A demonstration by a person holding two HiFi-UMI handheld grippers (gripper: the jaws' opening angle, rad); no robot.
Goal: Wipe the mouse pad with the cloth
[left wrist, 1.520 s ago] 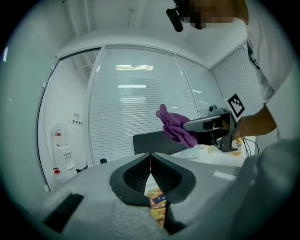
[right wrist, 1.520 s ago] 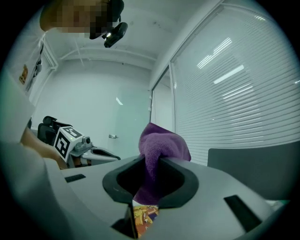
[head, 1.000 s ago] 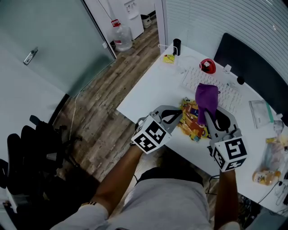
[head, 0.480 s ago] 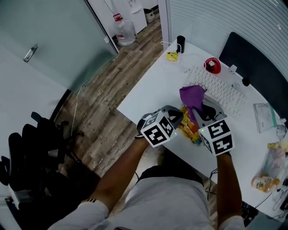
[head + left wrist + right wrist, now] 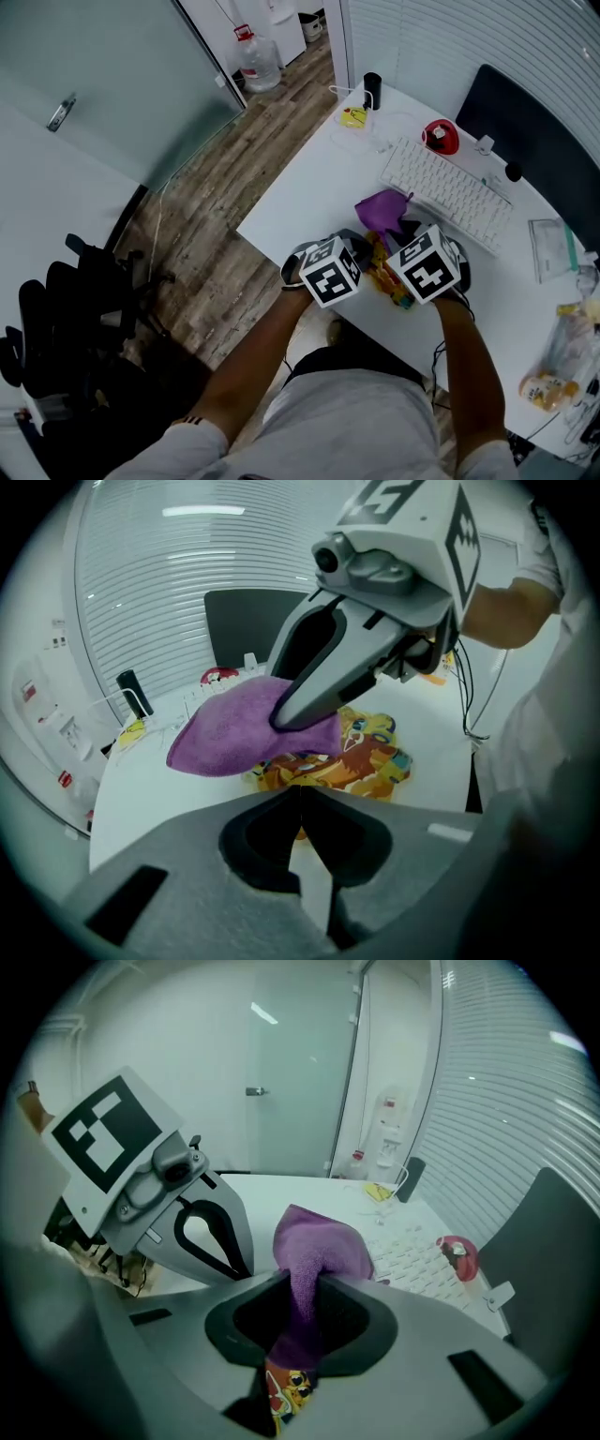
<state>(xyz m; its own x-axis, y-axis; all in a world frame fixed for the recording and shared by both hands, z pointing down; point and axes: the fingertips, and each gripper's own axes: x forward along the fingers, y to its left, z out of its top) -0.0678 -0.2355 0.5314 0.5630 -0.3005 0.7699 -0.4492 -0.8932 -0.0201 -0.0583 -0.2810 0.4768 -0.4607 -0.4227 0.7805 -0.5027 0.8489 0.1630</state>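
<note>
Right hand-held gripper (image 5: 298, 1330) is clamped on a purple fuzzy cloth (image 5: 319, 1241), which is pinched between the jaws with the free end bunched out past the tips. Left hand-held gripper (image 5: 298, 794) has its jaws closed together with nothing between them, sitting just beside the right one at the counter's near edge. In the left gripper view the cloth drapes over the far left part of a colourful cartoon-print mouse pad (image 5: 361, 757), yellow and orange, flat on the white counter (image 5: 309, 197). Can't tell if the cloth presses on the pad. Beyond it is a white keyboard (image 5: 450, 192), then a red round object (image 5: 441, 136) and a black curved monitor back (image 5: 534, 141). A black cylinder (image 5: 372, 89) stands at the counter's far corner.
</note>
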